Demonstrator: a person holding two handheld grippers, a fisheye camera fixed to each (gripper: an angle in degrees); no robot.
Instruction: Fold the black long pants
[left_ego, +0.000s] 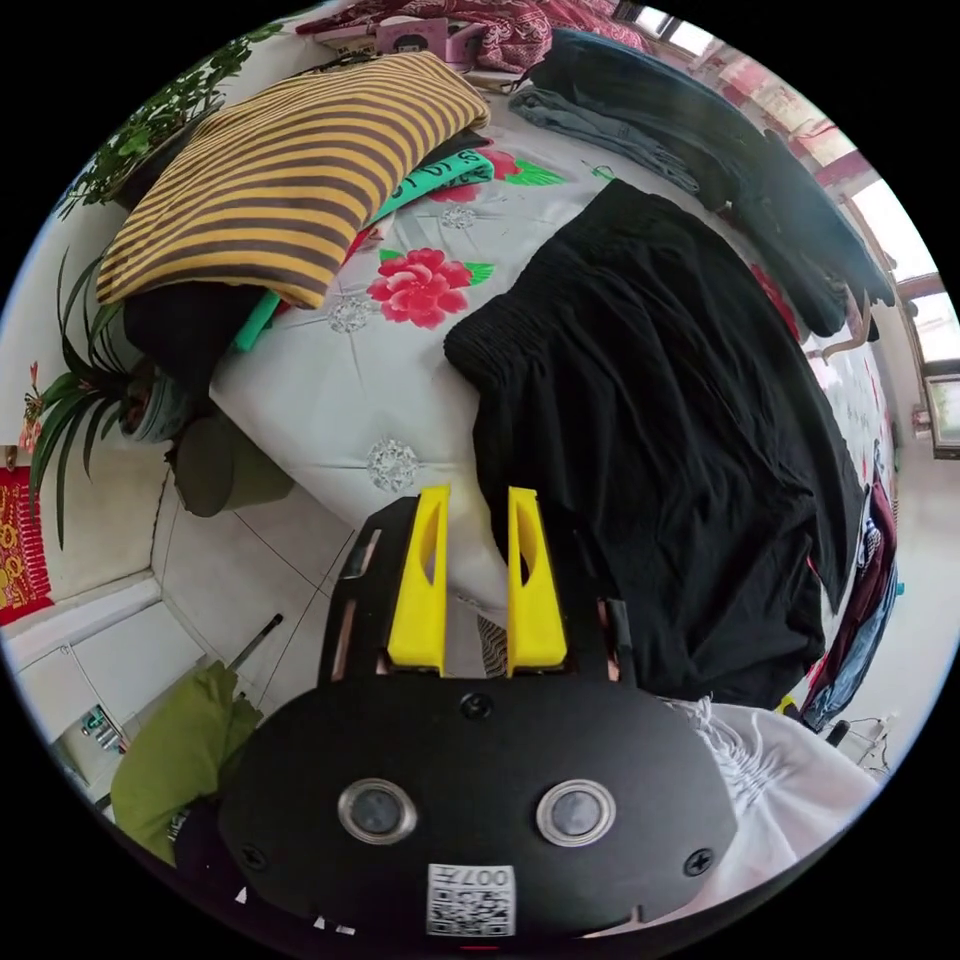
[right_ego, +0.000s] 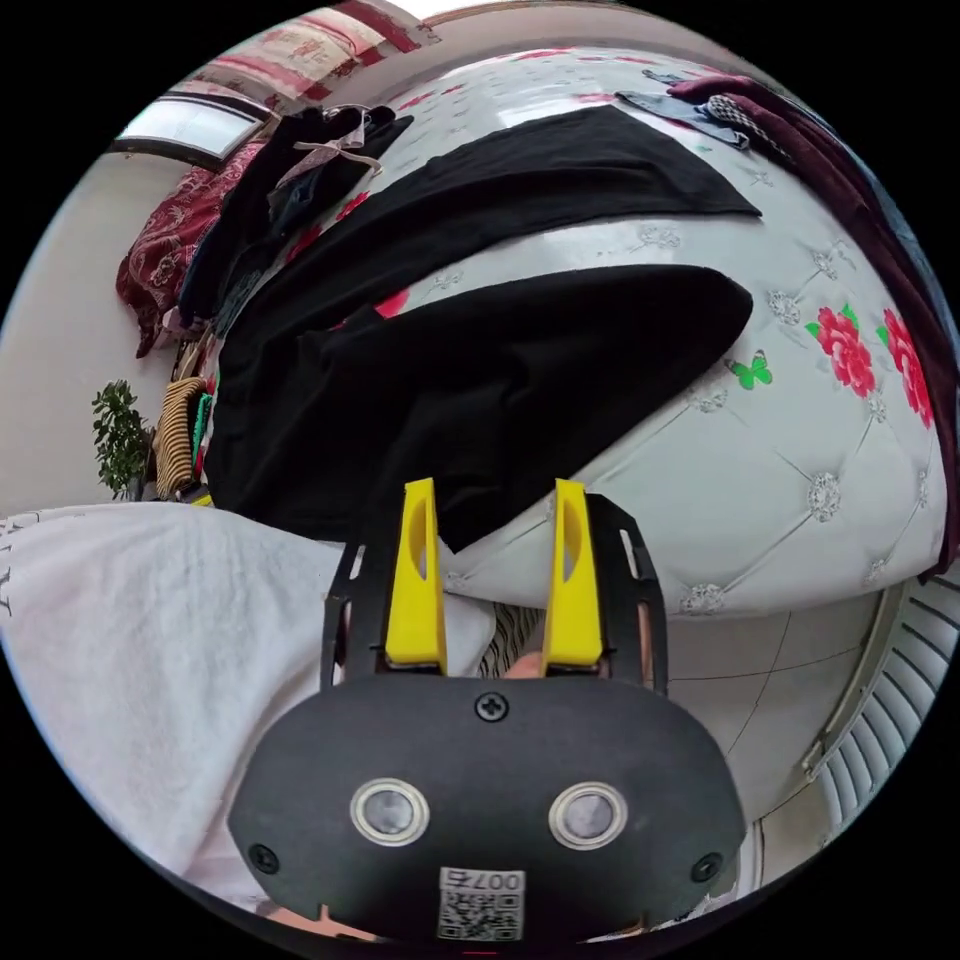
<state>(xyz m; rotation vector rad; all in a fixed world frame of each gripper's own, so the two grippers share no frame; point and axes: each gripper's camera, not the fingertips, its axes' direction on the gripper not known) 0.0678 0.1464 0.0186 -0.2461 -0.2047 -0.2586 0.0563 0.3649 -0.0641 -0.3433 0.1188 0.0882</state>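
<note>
We see the black long pants (left_ego: 640, 400) spread flat on a bed covered with a white quilted bedspread printed with red flowers (left_ego: 330, 390). In the left gripper view the gathered elastic waistband of the pants lies toward the middle of the bed, near a red flower, and the dark cloth runs on to the bed's near edge. Our left gripper with yellow jaws (left_ego: 478, 500) hovers over the edge of the bed just beside the pants; its jaws stand a little apart and nothing is between them. Beyond the waistband a yellow and brown striped cushion (left_ego: 290, 170) rests on darker things at the corner of the bed, with green leafy houseplants (left_ego: 80, 390) beside it. More dark clothes (left_ego: 720, 160) lie heaped along the far side of the bed.

In the right gripper view the two legs of the pants (right_ego: 480, 380) lie apart from each other, with a strip of bedspread (right_ego: 800, 420) showing between them. Our right gripper with yellow jaws (right_ego: 495, 490) is held above the near leg's edge, its jaws spread wide and empty. White cloth worn by the person (right_ego: 160, 640) shows beside this gripper.
</note>
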